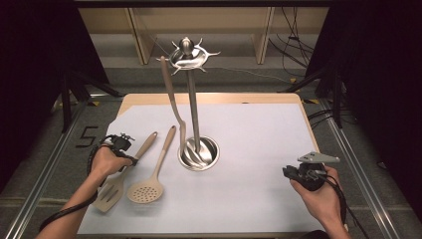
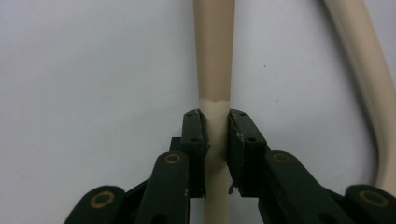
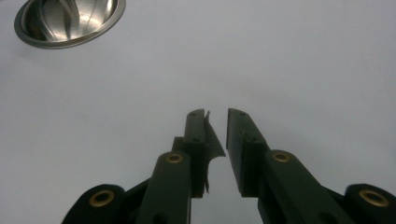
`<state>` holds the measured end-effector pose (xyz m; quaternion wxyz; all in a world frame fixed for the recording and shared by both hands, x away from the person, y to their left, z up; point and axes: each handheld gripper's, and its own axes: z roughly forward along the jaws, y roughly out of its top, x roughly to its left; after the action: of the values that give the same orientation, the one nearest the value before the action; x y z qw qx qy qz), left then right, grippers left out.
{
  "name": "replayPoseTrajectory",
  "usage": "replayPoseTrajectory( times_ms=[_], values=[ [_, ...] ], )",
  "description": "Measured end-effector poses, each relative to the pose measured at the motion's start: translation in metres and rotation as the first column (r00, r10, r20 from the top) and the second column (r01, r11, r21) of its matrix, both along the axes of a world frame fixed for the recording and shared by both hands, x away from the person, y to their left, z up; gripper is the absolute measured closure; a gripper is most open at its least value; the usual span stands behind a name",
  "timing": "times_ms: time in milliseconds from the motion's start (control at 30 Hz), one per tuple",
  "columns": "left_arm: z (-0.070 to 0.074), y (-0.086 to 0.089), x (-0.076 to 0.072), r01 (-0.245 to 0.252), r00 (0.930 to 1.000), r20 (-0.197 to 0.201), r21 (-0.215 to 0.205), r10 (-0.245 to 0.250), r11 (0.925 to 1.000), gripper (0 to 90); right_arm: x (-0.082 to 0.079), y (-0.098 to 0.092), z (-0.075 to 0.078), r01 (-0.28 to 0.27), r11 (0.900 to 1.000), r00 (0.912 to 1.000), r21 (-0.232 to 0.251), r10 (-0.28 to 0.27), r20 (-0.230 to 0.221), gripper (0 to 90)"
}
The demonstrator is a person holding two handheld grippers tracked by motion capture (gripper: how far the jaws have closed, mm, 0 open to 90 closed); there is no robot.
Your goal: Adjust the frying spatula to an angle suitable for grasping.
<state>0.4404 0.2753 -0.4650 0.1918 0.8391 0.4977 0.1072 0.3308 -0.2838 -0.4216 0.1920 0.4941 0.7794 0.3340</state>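
Left gripper view showed left gripper (image 2: 215,122) clamped on slotted spatula (image 1: 113,188) handle, low near blade, likely for balanced lift toward steel rack (image 1: 191,57). Spatula lay flat on white sheet (image 1: 249,149), beside skimmer (image 1: 148,186). Right gripper (image 3: 216,116) idle, jaws slightly apart, holding nothing.

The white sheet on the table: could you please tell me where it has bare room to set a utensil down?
The white sheet is bare between the steel stand base and the right gripper, and along its far edge. It is crowded at the left, where the left gripper clamps the slotted turner beside the skimmer.
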Motion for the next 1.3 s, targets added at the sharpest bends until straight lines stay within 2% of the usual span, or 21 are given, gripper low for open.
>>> replayPoseTrajectory(
  times_ms=[33, 133, 167, 267, 400, 433, 567, 600, 667, 700, 833, 867, 967, 1000, 1033, 1067, 1100, 1133, 1167, 1200, 1300],
  values=[
    [0.002, 0.001, -0.002, -0.013, 0.9999, 0.006, -0.007, 0.013, 0.9999, 76.9, 0.001, -0.001, 0.000, -0.021, 1.000, 0.9996, -0.011, 0.022, 0.019, 78.4],
    [0.009, 0.007, -0.007, 0.013, 0.9996, 0.025, -0.020, -0.013, 0.9997, 76.9, 0.000, -0.002, 0.002, -0.003, 1.000, 0.9998, -0.027, 0.004, 0.017, 78.4],
    [0.009, 0.007, -0.010, -0.007, 0.9984, 0.056, -0.054, 0.010, 0.9985, 76.9, 0.000, 0.000, 0.001, 0.005, 1.000, 0.9999, -0.009, -0.004, 0.010, 78.4],
    [0.017, 0.011, -0.018, 0.003, 0.9956, 0.093, -0.075, 0.004, 0.9972, 76.9, 0.000, -0.002, 0.001, -0.008, 1.000, 0.9997, -0.020, 0.009, 0.022, 78.5],
    [0.026, 0.015, -0.032, -0.006, 0.9830, 0.180, -0.151, 0.033, 0.9885, 76.9, 0.001, -0.002, 0.001, -0.018, 1.000, 0.9992, -0.024, 0.019, 0.035, 78.6],
    [0.030, 0.017, -0.035, 0.004, 0.9816, 0.189, -0.142, 0.023, 0.9899, 76.9, -0.002, 0.001, 0.002, 0.009, 1.000, 0.9999, -0.009, -0.009, 0.012, 78.6],
    [0.042, 0.021, -0.049, 0.044, 0.9688, 0.248, -0.168, -0.001, 0.9848, 77.0, -0.002, 0.001, 0.002, 0.003, 1.000, 1.0000, -0.003, -0.003, 0.003, 78.6],
    [0.044, 0.022, -0.052, 0.053, 0.9655, 0.260, -0.170, -0.008, 0.9841, 77.0, 0.001, -0.001, 0.002, -0.022, 0.999, 0.9993, -0.026, 0.022, 0.030, 78.6],
    [0.050, 0.022, -0.059, 0.081, 0.9601, 0.278, -0.179, -0.028, 0.9806, 77.0, 0.000, 0.001, 0.003, 0.001, 1.000, 0.9998, -0.005, -0.001, 0.022, 78.6],
    [0.051, 0.021, -0.061, 0.081, 0.9539, 0.299, -0.190, -0.021, 0.9784, 77.0, 0.000, 0.002, 0.003, -0.003, 1.000, 0.9997, -0.009, 0.004, 0.026, 78.6],
    [0.056, 0.019, -0.071, 0.092, 0.9433, 0.332, -0.234, -0.009, 0.9678, 77.0, -0.002, 0.003, 0.004, 0.010, 1.000, 0.9998, -0.005, -0.010, 0.015, 78.6],
    [0.058, 0.019, -0.074, 0.096, 0.9367, 0.350, -0.250, -0.003, 0.9635, 77.0, -0.002, 0.004, 0.004, 0.012, 1.000, 0.9999, -0.002, -0.012, 0.011, 78.6],
    [0.064, 0.019, -0.081, 0.124, 0.9305, 0.365, -0.248, -0.026, 0.9608, 77.0, -0.002, 0.005, 0.003, 0.013, 1.000, 0.9998, 0.014, -0.013, 0.013, 78.6],
    [0.065, 0.017, -0.083, 0.122, 0.9269, 0.375, -0.264, -0.015, 0.9566, 77.0, 0.000, 0.002, 0.002, -0.018, 1.000, 0.9992, -0.020, 0.018, 0.036, 78.6],
    [0.067, 0.017, -0.085, 0.125, 0.9256, 0.378, -0.258, -0.019, 0.9580, 77.0, -0.001, 0.004, 0.004, -0.007, 1.000, 0.9999, -0.008, 0.007, 0.015, 78.6],
    [0.068, 0.017, -0.086, 0.138, 0.9172, 0.398, -0.270, -0.020, 0.9531, 77.0, -0.001, 0.006, 0.002, 0.004, 1.000, 0.9999, 0.023, -0.004, 0.014, 78.6],
    [0.070, 0.018, -0.088, 0.140, 0.9131, 0.407, -0.266, -0.020, 0.9538, 77.0, -0.001, 0.006, 0.002, 0.002, 1.000, 0.9998, 0.017, -0.002, 0.019, 78.6],
    [0.071, 0.017, -0.089, 0.139, 0.9118, 0.410, -0.291, -0.008, 0.9466, 77.1, -0.002, 0.006, 0.004, 0.014, 1.000, 0.9999, 0.001, -0.014, 0.006, 78.6],
    [0.073, 0.018, -0.091, 0.147, 0.9105, 0.413, -0.268, -0.024, 0.9521, 77.1, -0.002, 0.005, 0.004, 0.002, 1.000, 0.9999, -0.009, -0.002, 0.014, 78.6],
    [0.073, 0.017, -0.091, 0.142, 0.9038, 0.428, -0.292, -0.003, 0.9459, 77.1, -0.002, 0.005, 0.004, 0.001, 1.000, 0.9999, -0.010, -0.001, 0.012, 78.6],
    [0.076, 0.017, -0.094, 0.156, 0.8993, 0.437, -0.294, -0.013, 0.9429, 77.1, -0.002, 0.005, 0.003, 0.003, 1.000, 0.9998, -0.002, -0.003, 0.022, 78.6]
  ],
)
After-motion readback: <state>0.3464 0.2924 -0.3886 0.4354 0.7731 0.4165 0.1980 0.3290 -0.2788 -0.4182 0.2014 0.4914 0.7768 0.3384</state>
